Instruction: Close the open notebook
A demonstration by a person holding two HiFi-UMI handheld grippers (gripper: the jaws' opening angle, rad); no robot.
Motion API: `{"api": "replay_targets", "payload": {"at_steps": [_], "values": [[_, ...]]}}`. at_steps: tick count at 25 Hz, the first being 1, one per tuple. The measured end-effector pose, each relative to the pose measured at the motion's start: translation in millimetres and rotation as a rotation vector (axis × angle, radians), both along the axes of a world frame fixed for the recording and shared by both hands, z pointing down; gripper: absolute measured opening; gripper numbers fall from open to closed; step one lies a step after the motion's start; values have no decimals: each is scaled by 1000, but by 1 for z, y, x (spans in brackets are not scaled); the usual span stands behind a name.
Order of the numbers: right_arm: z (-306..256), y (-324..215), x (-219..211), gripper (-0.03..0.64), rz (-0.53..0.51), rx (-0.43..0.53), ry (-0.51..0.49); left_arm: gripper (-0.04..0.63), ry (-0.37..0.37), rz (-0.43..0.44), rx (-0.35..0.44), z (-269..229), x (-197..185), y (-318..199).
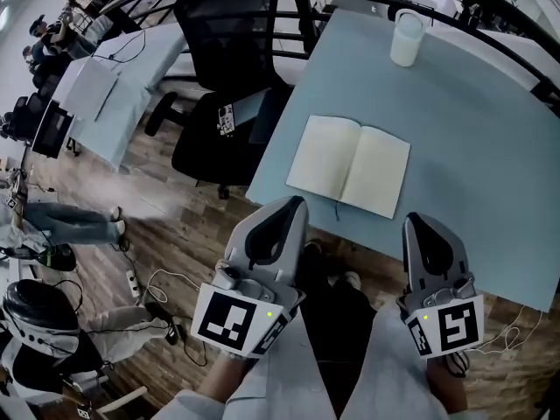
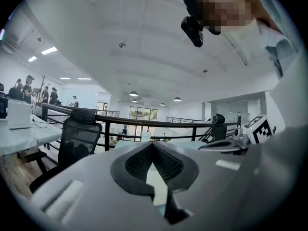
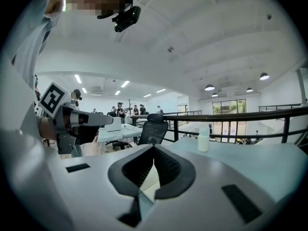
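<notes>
The open notebook [image 1: 348,164] lies flat on the light blue table [image 1: 490,164], its blank cream pages up and a ribbon marker trailing over its near edge. My left gripper [image 1: 295,203] hovers in front of the table's near edge, just short of the notebook's left page. My right gripper [image 1: 417,220] hovers over the near edge, below the notebook's right corner. Neither touches the notebook. Both are shut and empty: in the left gripper view [image 2: 153,145] and in the right gripper view [image 3: 154,146] the ridged pads meet at the tip.
A white bottle [image 1: 407,38] stands at the table's far side, beyond the notebook. A black office chair [image 1: 227,68] sits at the table's left end. Black railings run behind the table. More desks and several people are at the far left, over wooden floor with cables.
</notes>
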State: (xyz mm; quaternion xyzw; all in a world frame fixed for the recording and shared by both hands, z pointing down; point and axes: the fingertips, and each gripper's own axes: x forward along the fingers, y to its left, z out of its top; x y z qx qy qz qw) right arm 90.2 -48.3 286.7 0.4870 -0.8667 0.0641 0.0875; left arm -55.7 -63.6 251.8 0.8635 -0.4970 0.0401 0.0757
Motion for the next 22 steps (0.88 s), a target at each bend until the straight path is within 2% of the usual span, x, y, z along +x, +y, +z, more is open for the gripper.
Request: {"api": "replay_targets", "payload": {"at_steps": [8,18,22], "values": [[1,-25,-35,2,82,-22,-15,3,2,96,-23,7,-27,-36],[11,-39,-61,2,209,-58,-29,3,23,241,-22,11,-41,-64],[14,-40,-66,2,265,-74,-45,3,31,303,-46,18,-45,-63]]}}
